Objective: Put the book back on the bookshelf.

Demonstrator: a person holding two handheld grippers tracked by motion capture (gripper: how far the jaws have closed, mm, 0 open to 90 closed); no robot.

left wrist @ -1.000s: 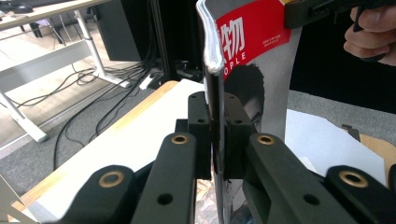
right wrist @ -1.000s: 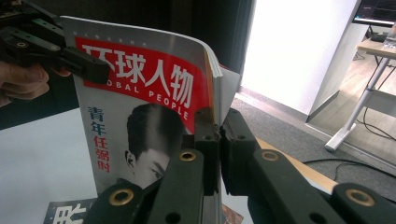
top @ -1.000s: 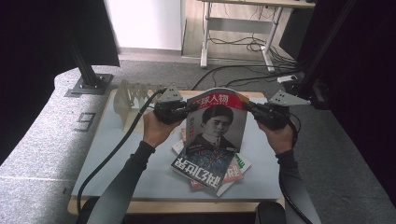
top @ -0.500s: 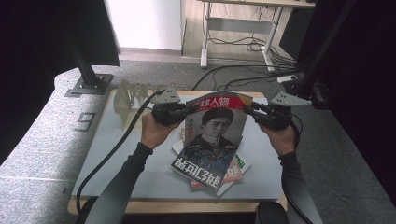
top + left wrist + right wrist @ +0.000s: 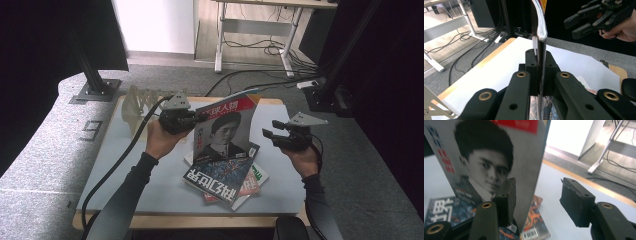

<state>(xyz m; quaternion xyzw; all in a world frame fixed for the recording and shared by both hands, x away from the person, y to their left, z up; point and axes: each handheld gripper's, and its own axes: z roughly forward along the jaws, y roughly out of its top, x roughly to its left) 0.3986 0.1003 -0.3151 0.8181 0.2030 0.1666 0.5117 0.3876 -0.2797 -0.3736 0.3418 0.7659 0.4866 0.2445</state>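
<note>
Left gripper alone holds the magazine upright; right gripper off it, jaws apart.

Nearest the person, the stack (image 5: 227, 177) of magazines lies flat on the table (image 5: 125, 165), and the held magazine (image 5: 225, 127) stands just behind it, its long axis up and down, top edge tipped toward one o'clock, lower edge at the stack. At nine o'clock from the cover the left gripper (image 5: 192, 121) clamps the magazine's edge: in the left gripper view its jaws are closed hard on the spine (image 5: 541, 50). At three o'clock the right gripper (image 5: 268, 135) sits just clear of the free edge; its jaws have just been opening, and in the right gripper view they straddle that edge with no pad pressing on it. So the left hand is the nearer one, carrying all the weight. Farther back, at eleven o'clock, a white rack (image 5: 142, 102) waits.
</note>
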